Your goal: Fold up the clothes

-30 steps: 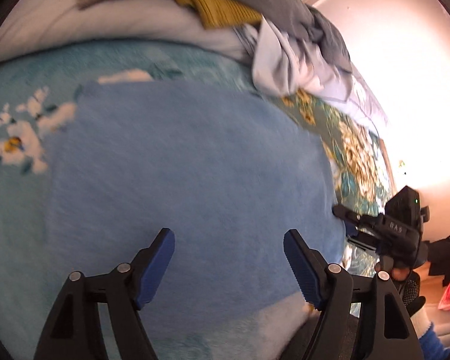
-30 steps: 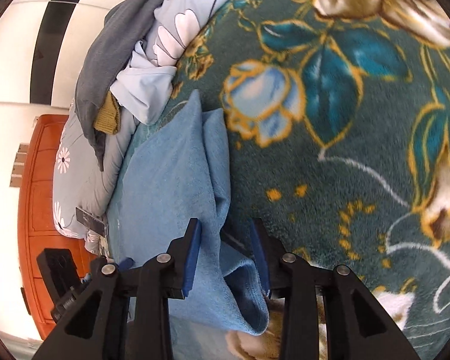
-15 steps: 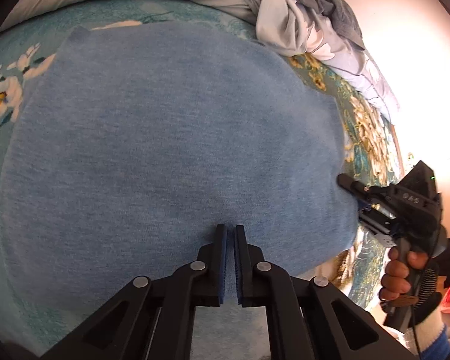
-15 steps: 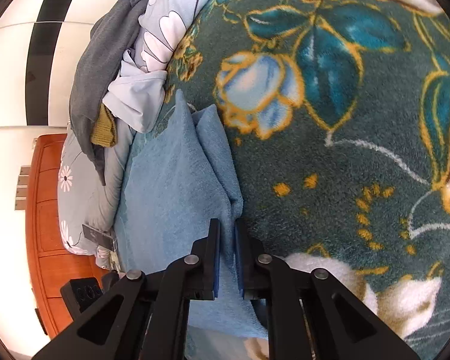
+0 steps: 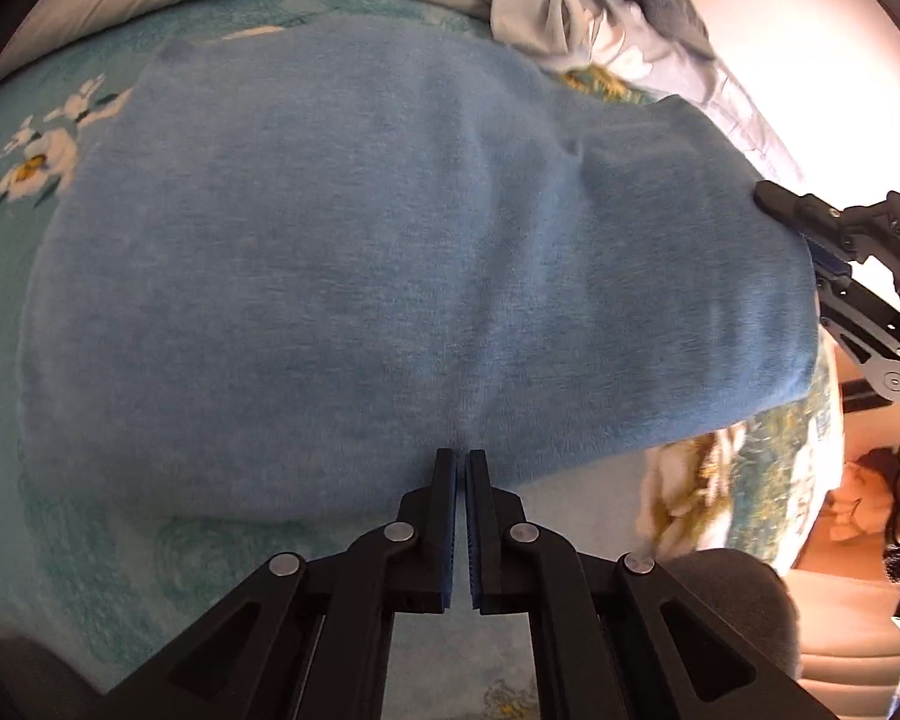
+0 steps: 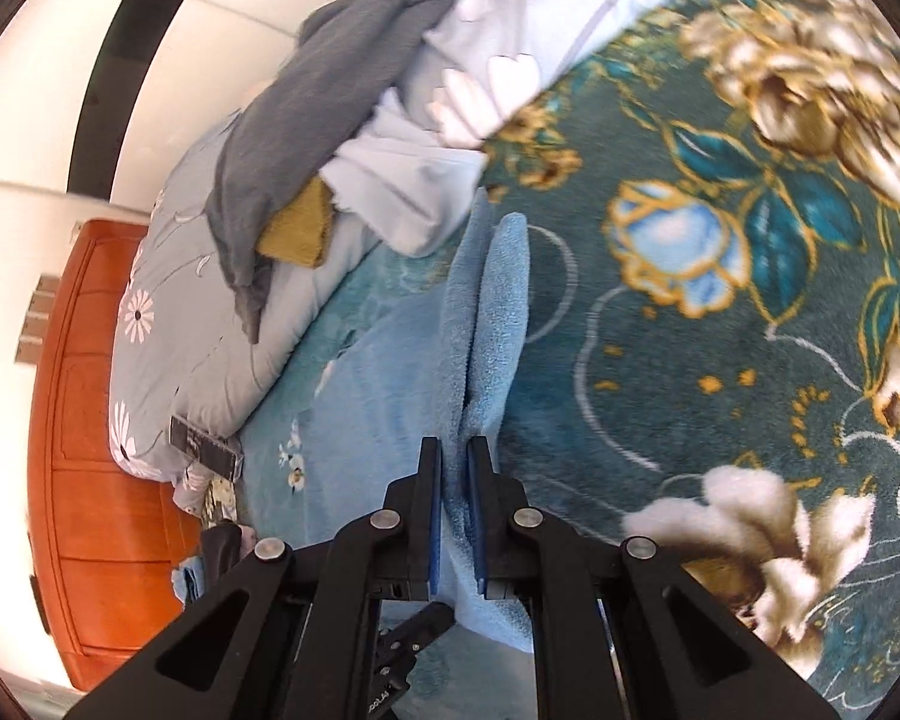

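Observation:
A light blue fleece garment lies folded on a floral bedspread and fills the left wrist view. My left gripper is shut on its near edge. My right gripper is shut on the garment's right corner and holds that corner raised, so the layers hang edge-on ahead of it. The right gripper also shows at the right of the left wrist view, clamped on the lifted corner.
A heap of other clothes, grey, pale blue and mustard, lies on a floral pillow at the bed's head. The teal flowered bedspread stretches to the right. An orange wooden headboard stands behind.
Both grippers closed on the garment from open a second ago. Since then the right corner has lifted off the bedspread and the right gripper has risen in the left wrist view.

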Demonstrator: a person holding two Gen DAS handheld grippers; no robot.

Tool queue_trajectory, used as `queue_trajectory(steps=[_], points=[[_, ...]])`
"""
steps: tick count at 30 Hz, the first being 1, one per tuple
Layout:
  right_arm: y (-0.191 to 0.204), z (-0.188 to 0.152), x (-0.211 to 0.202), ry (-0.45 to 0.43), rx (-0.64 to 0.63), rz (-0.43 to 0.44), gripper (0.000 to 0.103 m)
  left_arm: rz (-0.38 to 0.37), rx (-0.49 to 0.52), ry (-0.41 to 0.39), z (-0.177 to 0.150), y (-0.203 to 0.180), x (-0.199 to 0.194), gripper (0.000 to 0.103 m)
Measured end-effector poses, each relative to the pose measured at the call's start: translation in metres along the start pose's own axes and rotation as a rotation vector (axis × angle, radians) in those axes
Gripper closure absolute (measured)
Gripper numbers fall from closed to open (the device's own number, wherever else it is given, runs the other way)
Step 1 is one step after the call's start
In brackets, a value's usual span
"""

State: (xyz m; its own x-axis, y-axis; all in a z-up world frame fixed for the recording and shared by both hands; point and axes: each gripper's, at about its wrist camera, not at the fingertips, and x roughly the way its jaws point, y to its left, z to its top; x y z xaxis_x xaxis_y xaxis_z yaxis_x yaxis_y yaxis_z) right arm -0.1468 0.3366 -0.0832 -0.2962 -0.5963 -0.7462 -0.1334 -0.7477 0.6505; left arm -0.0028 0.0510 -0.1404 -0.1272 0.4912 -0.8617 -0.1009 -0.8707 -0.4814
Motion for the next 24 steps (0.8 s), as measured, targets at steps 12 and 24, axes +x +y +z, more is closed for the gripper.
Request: queue_trajectory(steps=[12, 24], points=[[0.123, -0.018, 0.053, 0.09, -0.234, -0.079, 0.095, -0.065, -0.27, -0.312, 0.002, 0.116, -0.136, 0.098], [0.183, -0.068, 0.163, 0.284, -0.385, -0.213, 0.095, -0.125, -0.416, -0.375, -0.009, 0.178, -0.16, 0.098]])
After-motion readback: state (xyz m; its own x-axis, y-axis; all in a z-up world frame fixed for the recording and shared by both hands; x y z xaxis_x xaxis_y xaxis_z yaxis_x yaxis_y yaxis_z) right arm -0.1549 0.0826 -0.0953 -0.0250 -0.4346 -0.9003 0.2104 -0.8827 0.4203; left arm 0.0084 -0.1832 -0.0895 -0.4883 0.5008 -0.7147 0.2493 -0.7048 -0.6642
